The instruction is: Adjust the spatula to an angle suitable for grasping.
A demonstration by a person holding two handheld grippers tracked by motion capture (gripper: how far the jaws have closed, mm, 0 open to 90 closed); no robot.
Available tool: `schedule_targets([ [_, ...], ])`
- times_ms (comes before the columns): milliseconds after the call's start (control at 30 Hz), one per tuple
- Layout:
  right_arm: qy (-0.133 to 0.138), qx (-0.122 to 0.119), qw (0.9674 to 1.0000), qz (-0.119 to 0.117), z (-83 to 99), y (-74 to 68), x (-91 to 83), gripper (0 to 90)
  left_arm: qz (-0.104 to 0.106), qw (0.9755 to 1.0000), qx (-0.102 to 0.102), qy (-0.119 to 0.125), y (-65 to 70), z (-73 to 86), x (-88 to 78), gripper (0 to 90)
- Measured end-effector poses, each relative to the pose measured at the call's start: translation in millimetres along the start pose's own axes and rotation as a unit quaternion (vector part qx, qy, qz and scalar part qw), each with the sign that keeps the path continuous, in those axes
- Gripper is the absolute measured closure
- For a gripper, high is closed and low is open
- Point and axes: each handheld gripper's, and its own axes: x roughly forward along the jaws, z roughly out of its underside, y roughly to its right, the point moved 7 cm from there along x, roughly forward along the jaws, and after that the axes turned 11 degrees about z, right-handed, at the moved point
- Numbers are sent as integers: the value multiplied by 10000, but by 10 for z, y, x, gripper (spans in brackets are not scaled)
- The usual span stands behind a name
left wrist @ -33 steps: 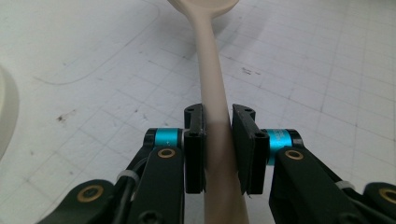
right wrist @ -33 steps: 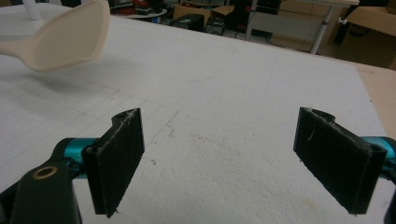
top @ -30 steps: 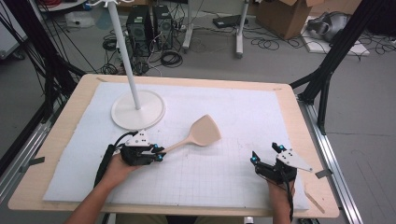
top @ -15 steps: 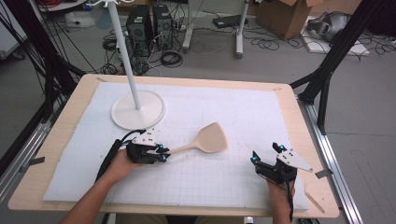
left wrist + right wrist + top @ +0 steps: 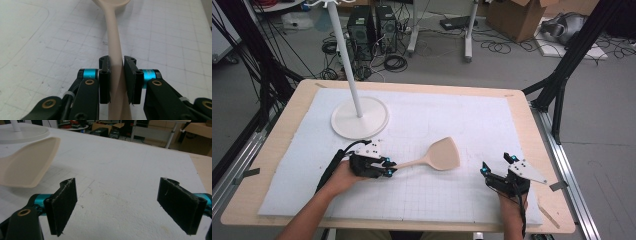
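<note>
The beige spatula (image 5: pixel 439 157) lies out over the white gridded mat (image 5: pixel 452 115) near the middle of the tabletop (image 5: pixel 522 107), its broad blade pointing away to the right of the left gripper (image 5: pixel 388 167), whose jaws are clamped on the thin handle, as the left gripper view shows with the handle pressed between both pads. To the right and well apart from the blade, the right gripper (image 5: pixel 484 171) sits low over the mat with its jaws spread wide and nothing between them. Behind the left hand (image 5: pixel 343 175), the white round-based stand (image 5: pixel 359 117) rises from the mat's far left part.
</note>
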Motion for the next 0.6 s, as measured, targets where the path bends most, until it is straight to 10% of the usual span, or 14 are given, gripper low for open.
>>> schedule_targets([
  [600, -1, -46, 10000, -1, 0, -2, 6, 148, 403, 9983, 242, -339, -32, -56, 195, 754],
])
